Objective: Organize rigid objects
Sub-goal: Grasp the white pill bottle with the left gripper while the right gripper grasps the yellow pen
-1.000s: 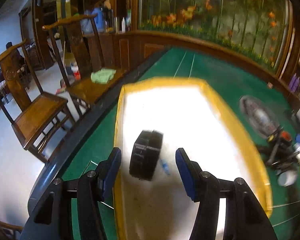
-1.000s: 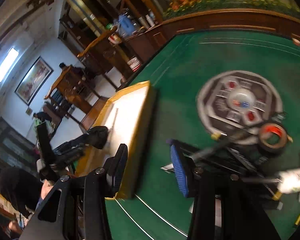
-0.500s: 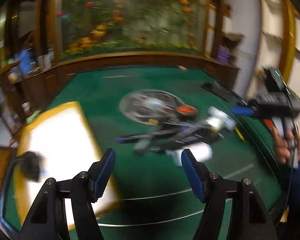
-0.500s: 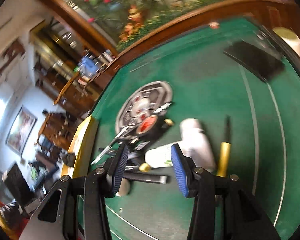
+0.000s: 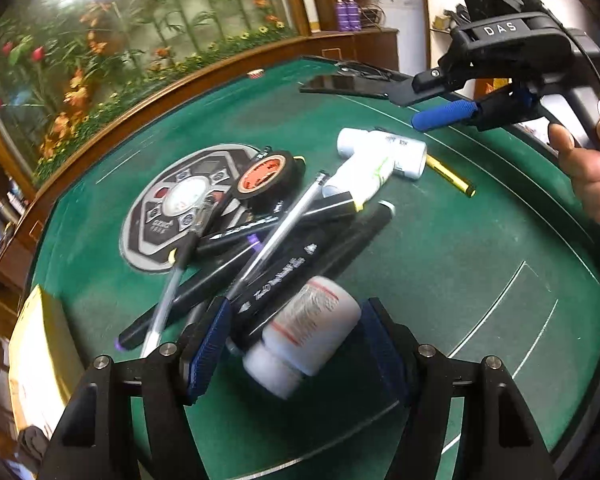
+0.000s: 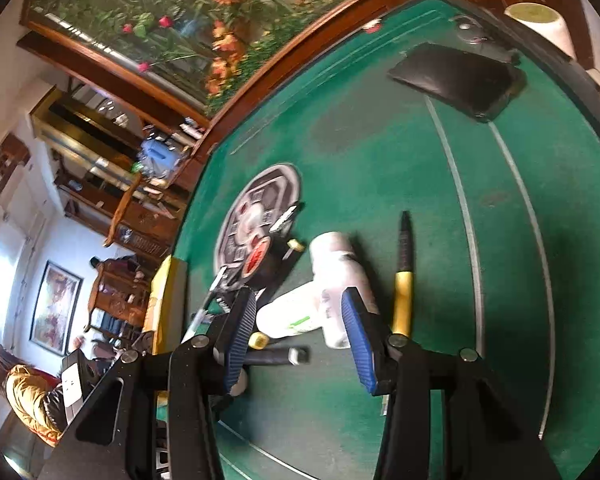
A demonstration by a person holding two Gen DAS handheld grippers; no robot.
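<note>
A: Left gripper status?
B: Jaws closing, white pill bottle between the fingers, no pad contact visible. It lies on the green desk at the near edge of the marker pile.
A: Right gripper?
B: Fingers apart, nothing gripped, above the white T-shaped tool. Yellow-black pen just beside it.
</note>
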